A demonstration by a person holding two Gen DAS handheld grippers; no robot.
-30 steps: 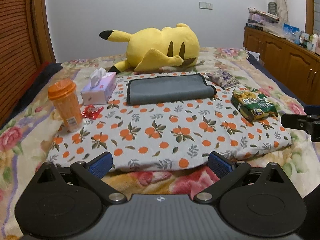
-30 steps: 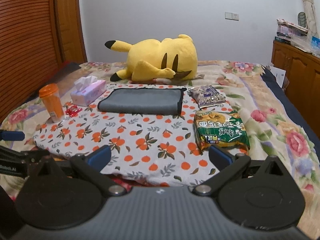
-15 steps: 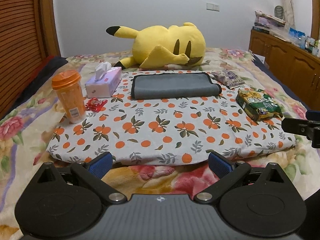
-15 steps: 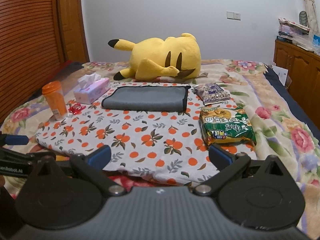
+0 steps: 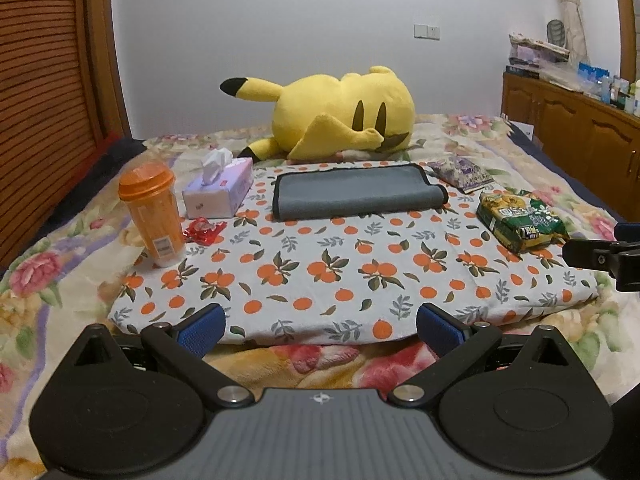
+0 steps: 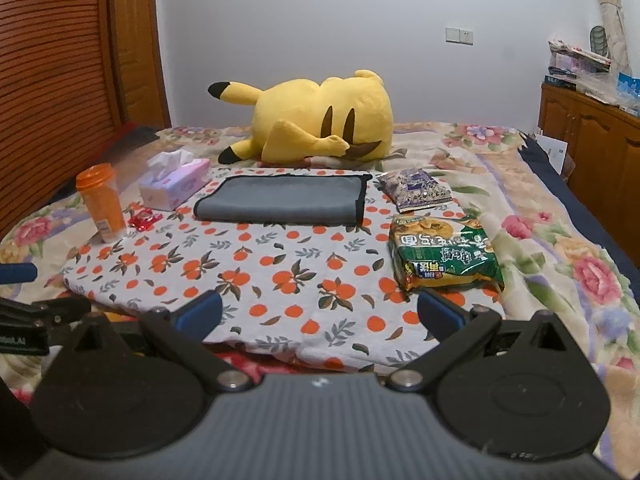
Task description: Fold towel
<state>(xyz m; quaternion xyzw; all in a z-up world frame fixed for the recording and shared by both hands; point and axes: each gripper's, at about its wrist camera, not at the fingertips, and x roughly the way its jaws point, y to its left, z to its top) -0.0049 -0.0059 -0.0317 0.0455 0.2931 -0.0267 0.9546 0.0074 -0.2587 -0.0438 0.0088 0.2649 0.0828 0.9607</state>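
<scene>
Both cameras have pulled back and risen a little since a second ago, so the grey towel (image 5: 354, 194) looks already folded, lying at 12 o'clock on the orange-print cloth (image 5: 340, 272); I judge the task nearly finished. The left gripper (image 5: 320, 326) and the right gripper (image 6: 320, 312) both have their jaws released, holding nothing. The cloth covers a floral bed. A yellow plush (image 5: 340, 114) lies behind the towel, an orange cup (image 5: 150, 212) at 10 o'clock, a wooden cabinet (image 5: 572, 128) at 2 o'clock.

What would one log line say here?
towel: folded, on cloth | left hand-held gripper: open, empty | right hand-held gripper: open, empty
</scene>
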